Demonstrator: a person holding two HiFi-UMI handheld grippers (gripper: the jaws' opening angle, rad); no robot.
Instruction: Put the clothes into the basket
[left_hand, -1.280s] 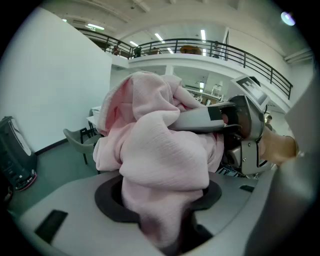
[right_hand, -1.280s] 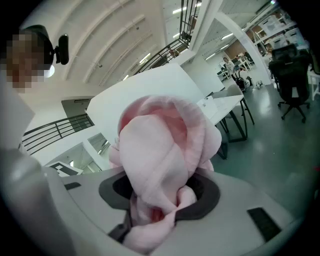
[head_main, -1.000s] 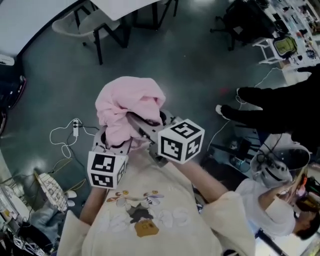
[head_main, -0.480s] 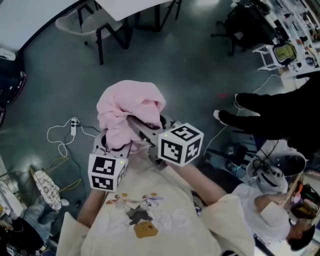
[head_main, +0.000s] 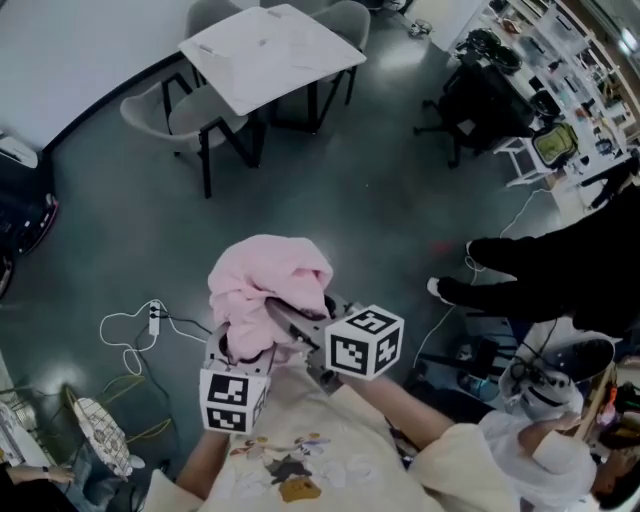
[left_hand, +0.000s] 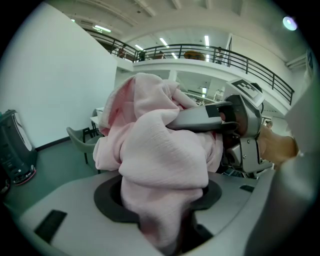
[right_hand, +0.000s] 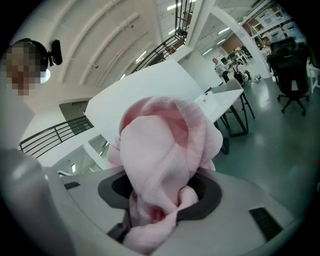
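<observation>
A bunched pink garment hangs in the air in front of my chest, above the grey floor. Both grippers are shut on it. My left gripper holds it from below left, and the cloth fills its jaws and hides the fingertips. From the right, my right gripper reaches into the bundle, one long grey finger lying across the folds. In the right gripper view the cloth bulges up out of the jaws of the right gripper.
A white table with grey chairs stands at the back. Black office chairs are far right. White cables and a white latticed object lie at the left. A person in black reaches in from the right.
The bundle and both grippers sit lower in the head view, which now takes in the white table. Both grips on the garment are unchanged.
</observation>
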